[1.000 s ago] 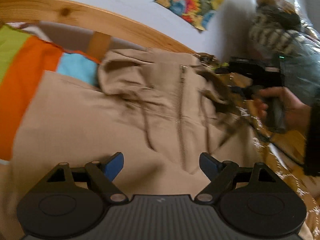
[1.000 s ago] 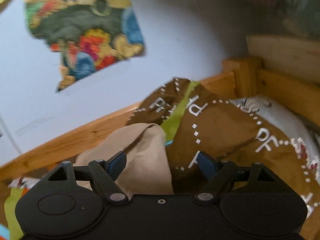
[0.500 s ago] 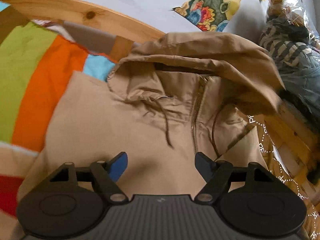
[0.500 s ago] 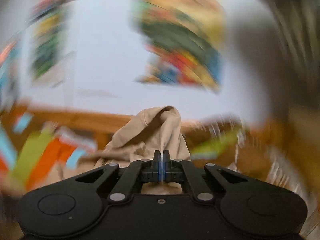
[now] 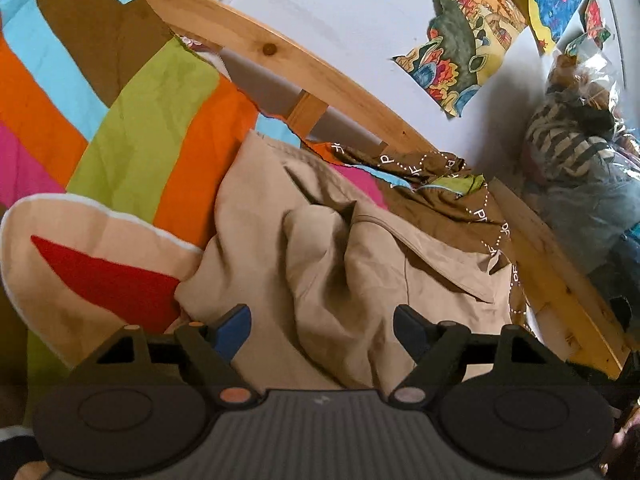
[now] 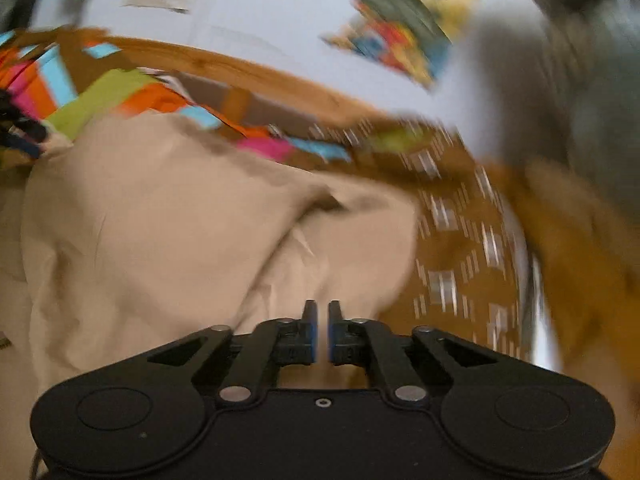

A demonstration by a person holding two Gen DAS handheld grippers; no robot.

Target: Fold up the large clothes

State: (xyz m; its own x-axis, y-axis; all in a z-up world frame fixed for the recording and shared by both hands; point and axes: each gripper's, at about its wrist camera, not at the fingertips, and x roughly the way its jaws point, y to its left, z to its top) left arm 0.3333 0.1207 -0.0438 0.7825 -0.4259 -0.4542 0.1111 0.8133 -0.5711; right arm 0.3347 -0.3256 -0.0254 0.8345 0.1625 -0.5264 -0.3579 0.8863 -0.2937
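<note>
Fabric everywhere: the tan jacket [image 5: 360, 264] lies bunched on the striped bedspread [image 5: 132, 128], beside the wooden bed rail [image 5: 280, 56], its upper part turned over the body so a heavy ridge runs down the middle. The left gripper [image 5: 322, 320] hangs over that ridge with its 2 blue-tipped fingers [image 5: 236, 324] spread wide and nothing between them, placed, it seems, to pin or take the next fold. The right gripper [image 6: 319, 312] sits low over the jacket's near edge, fingers drawn almost together with a thin slit between; the view is smeared, so whether cloth is pinched in that slit cannot be told. The jacket's cloth looks matte and fairly stiff, creasing in broad rolls, not fine wrinkles. To its right a brown sheet with white dotted lettering [image 5: 460, 208] is rumpled against the rail. The fold reads as only roughly laid, still needing smoothing.
</note>
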